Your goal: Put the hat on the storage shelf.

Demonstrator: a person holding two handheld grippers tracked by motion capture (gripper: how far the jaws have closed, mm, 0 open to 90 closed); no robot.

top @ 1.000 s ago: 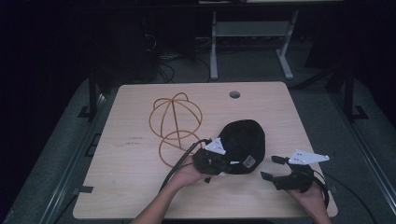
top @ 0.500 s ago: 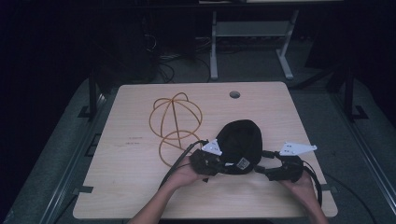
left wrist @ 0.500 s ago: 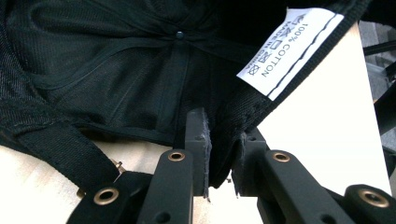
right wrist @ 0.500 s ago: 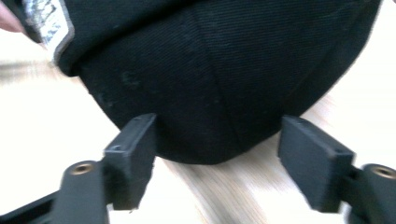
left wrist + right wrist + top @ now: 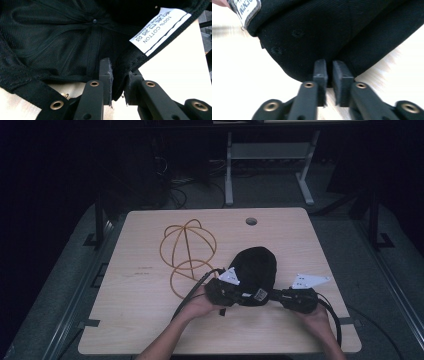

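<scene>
A black cap (image 5: 257, 270) lies right of centre in the lower half of the high view, on the pale wooden desk (image 5: 130, 320). The left gripper (image 5: 119, 82) has its jaws clamped on the cap's rim, one jaw inside against the mesh lining (a white label (image 5: 160, 28) reading "100% COTTON" shows at the upper right of the left gripper view). The right gripper (image 5: 329, 75) has its jaws nearly together, pinching the cap's outer edge. An orange wire frame (image 5: 187, 247) stands left of the cap, near the frame's middle.
</scene>
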